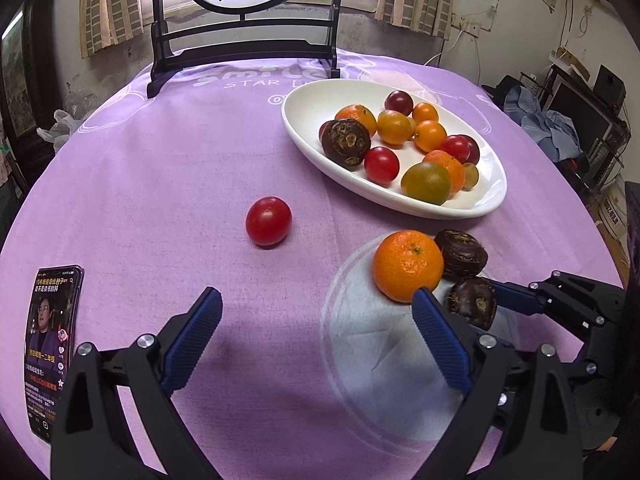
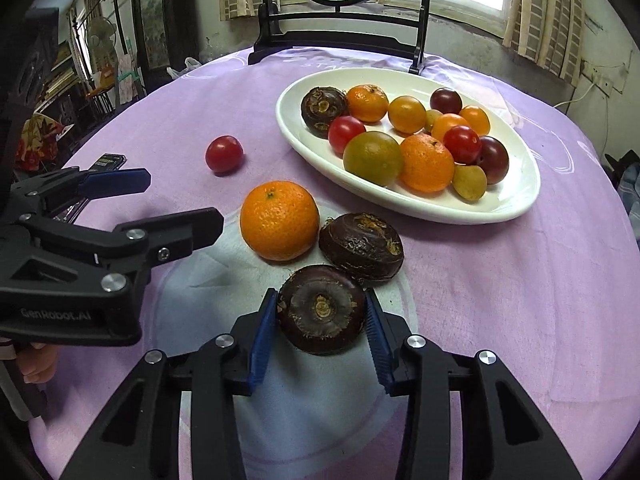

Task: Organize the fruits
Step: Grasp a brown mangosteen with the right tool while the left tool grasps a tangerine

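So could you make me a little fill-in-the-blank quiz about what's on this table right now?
1. The right gripper is closed on a dark ____.
2. The left gripper holds ____.
3. Alone on the cloth, left of the white dish, lies a red ____.
4. The loose mandarin on the cloth is coloured ____.

Missing words: water chestnut; nothing; tomato; orange

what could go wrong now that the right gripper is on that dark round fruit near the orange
1. The right gripper pinches the near dark fruit at its rounded sides, so it could slip out when lifted.
2. The second dark fruit and the orange sit close by; a careless lift may set them rolling.
3. The white dish is already crowded, so a dropped fruit could knock others out.
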Tool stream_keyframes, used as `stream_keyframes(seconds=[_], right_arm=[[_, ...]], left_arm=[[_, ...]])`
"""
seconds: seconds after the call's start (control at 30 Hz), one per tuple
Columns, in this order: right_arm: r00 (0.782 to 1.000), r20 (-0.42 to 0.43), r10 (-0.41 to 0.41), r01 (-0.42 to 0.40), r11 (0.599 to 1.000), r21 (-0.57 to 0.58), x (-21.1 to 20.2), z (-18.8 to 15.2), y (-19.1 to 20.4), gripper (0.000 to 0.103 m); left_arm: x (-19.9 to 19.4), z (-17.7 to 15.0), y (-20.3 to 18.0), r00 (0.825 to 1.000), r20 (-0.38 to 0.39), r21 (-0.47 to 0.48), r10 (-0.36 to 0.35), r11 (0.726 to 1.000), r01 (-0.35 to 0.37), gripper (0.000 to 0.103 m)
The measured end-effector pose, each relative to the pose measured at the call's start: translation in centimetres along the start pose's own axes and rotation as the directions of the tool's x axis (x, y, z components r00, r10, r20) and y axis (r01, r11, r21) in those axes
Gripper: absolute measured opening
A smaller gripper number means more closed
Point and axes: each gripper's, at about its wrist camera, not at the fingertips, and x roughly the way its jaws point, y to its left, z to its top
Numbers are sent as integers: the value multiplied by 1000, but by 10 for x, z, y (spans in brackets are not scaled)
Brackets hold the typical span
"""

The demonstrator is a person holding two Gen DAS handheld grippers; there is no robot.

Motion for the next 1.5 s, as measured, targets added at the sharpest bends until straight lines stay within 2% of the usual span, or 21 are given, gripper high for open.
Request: stream_keyframes(seconds=[0.17,0.33,0.53,0.67,0.83,0.93,1.07,1.2,1.27,1.5], right_arm=[[1000,23,5,-6,998,60,-10,-5,-15,43],[997,77,7,-17,991,134,-27,-9,-38,43],[995,102,-7,-18,970,244,-37,-17,-72,43],[992,122,7,-38,967,253,-43,-19,-75,43],[992,122,25,-53,971,231,-44,-19,-70,43],[993,113,32,-57,972,229,-43,-19,-69,43],[993,108,38,-62,972,226,-41,-19,-68,43],[994,104,39,-62,973,222,-39,-20,-67,43],[994,105,39,-62,972,227,-38,-20,-68,43],[990,135,38,-68,971,228,-43,-17,-67,43]], left_arm=[[-1,-1,-5,1000,-1,14,-25,1000,25,94],[2,-5,-19,998,-34,47,-46,998,47,94],[9,-10,-39,999,-45,154,26,988,-19,94],[22,-9,-50,996,-82,195,43,981,-27,94],[35,1,-61,995,-94,224,41,974,-19,79],[41,9,-61,993,-110,201,-33,978,54,63],[41,11,-62,994,-95,220,-46,973,66,45],[37,10,-60,993,-109,213,-43,975,66,44],[30,10,-57,992,-111,196,-64,977,85,44],[-11,16,-47,996,-30,188,-82,978,86,44]])
